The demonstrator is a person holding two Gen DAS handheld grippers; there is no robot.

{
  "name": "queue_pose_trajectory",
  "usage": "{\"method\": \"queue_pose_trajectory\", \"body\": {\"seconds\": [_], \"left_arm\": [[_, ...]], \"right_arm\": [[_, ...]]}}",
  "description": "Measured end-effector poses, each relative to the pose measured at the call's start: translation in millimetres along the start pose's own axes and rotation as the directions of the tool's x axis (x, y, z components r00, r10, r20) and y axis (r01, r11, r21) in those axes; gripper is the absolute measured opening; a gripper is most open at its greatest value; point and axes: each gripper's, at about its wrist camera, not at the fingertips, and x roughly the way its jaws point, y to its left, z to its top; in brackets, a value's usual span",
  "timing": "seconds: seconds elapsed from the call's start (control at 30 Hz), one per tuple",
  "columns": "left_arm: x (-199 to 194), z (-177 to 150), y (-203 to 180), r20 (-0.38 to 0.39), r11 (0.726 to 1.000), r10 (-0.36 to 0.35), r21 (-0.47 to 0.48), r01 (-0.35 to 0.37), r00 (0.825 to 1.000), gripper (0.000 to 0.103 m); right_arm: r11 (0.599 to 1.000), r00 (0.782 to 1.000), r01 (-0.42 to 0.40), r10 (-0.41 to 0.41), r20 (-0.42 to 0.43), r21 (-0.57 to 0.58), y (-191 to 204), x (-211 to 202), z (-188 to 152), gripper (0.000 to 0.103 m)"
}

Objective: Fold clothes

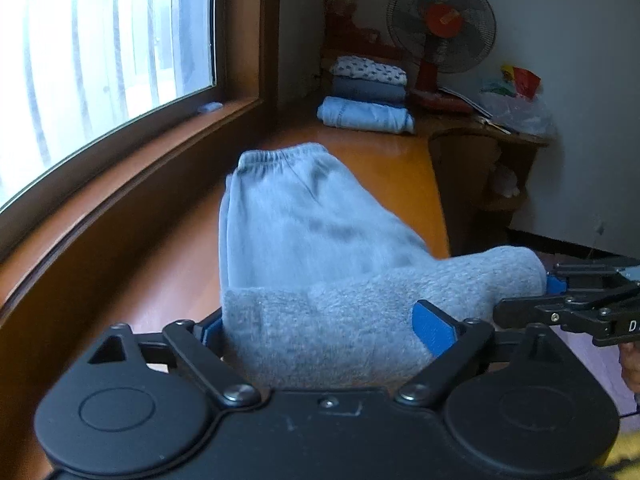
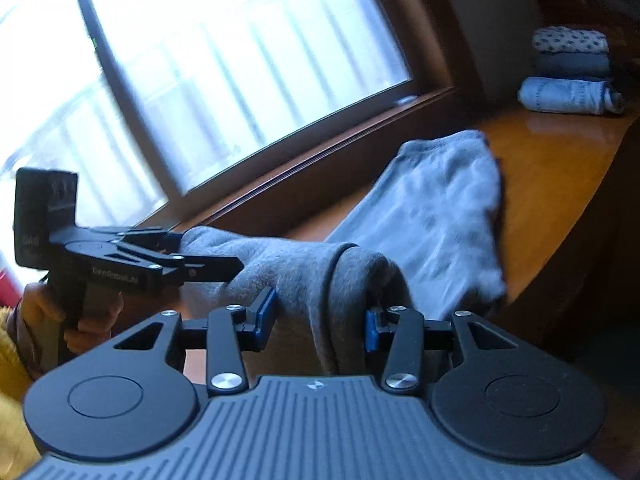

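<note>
Blue fingers (image 1: 434, 326) of the left gripper (image 1: 320, 326) stand fairly wide, with thick grey fabric bunched between them. The cloth fills the gap and appears clamped, though the contact on the near-side finger is partly hidden. In the right wrist view, the right gripper (image 2: 320, 320) has its 2 blue pads (image 2: 264, 314) set around a rolled section of the same fabric, closed to the thickness of that roll.

Both grippers hold 1 garment: the grey sweatpants (image 1: 296, 216). The held end is lifted and doubled over. The elastic waistband end lies flat on the wooden sill (image 1: 392, 160), further from the grippers. The 2 grip points sit side by side along the lifted edge. This arrangement probably keeps the edge straight while it is carried over the flat half.

Judged step: a fold of the leg end toward the waistband, partly complete. The lifted edge should be laid level with the waistband. An uneven release could leave the fold skewed.

Beyond the garment, a stack of folded clothes (image 1: 366, 96) sits at the far end of the sill, near an orange fan (image 1: 440, 28). A window (image 1: 100, 60) runs along the sill's left side.
</note>
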Motion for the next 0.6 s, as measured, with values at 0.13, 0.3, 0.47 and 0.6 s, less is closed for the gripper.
{"method": "queue_pose_trajectory", "body": {"seconds": [0.13,0.3,0.47,0.6], "left_arm": [[61.7,25.8,32.8,-0.040,0.999,0.046,-0.017,-0.047,0.998,0.091],[119.0,24.7,37.3,-0.067,0.972,0.202,0.132,-0.192,0.977,0.092],[140.5,22.4,50.8,-0.089,0.977,0.200,0.086,-0.193,0.976,0.095],[127.9,25.1,54.0,-0.074,0.980,0.198,0.041,-0.195,0.977,0.094]], "right_arm": [[0.997,0.998,0.070,-0.070,-0.001,0.009,-22.6,45.7,23.6,0.046],[0.972,0.982,0.182,-0.188,-0.025,-0.147,-46.0,104.3,35.8,0.054],[0.957,0.970,0.235,-0.241,-0.015,-0.168,-59.0,121.1,31.1,0.063],[0.971,0.974,0.223,-0.224,-0.008,-0.091,-67.8,109.9,36.3,0.065]]}}
